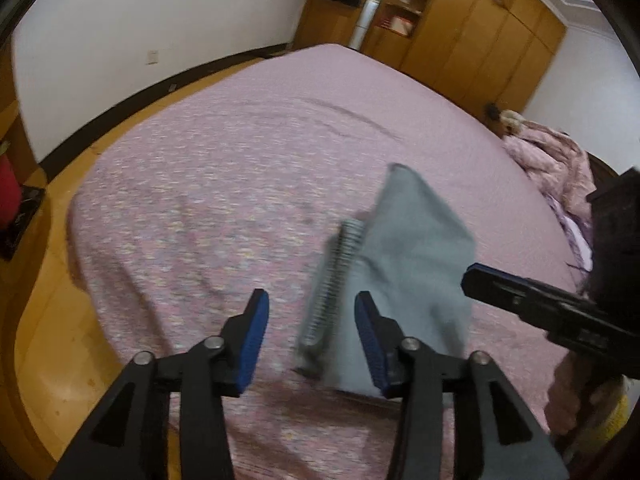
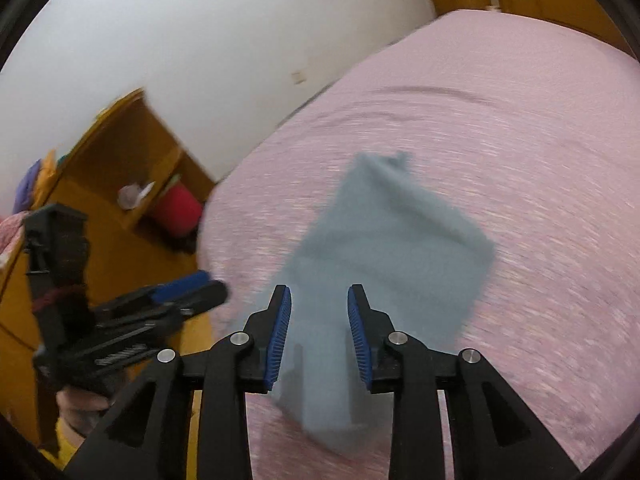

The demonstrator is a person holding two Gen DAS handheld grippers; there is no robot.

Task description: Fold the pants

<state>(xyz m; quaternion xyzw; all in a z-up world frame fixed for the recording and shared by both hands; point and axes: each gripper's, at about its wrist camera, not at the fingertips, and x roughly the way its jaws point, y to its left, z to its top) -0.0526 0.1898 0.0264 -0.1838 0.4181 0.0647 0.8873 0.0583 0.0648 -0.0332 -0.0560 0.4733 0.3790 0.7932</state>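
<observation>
pants (image 1: 416,240): grey, folded, flat on bed (image 1: 240,160), near its front edge
left gripper (image 1: 312,340): fingers wide apart, empty, above pants' waistband
right gripper (image 2: 319,336): fingers spread, empty, over pants

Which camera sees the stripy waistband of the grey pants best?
The left wrist view: the ribbed waistband runs plainly along the grey pants' left edge. The right wrist view shows only blurred grey cloth; no waistband is discernible.

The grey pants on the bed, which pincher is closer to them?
Hard to call. The left gripper hangs open over the striped waistband side of the grey pants; the right gripper hangs open over their near end.
</observation>
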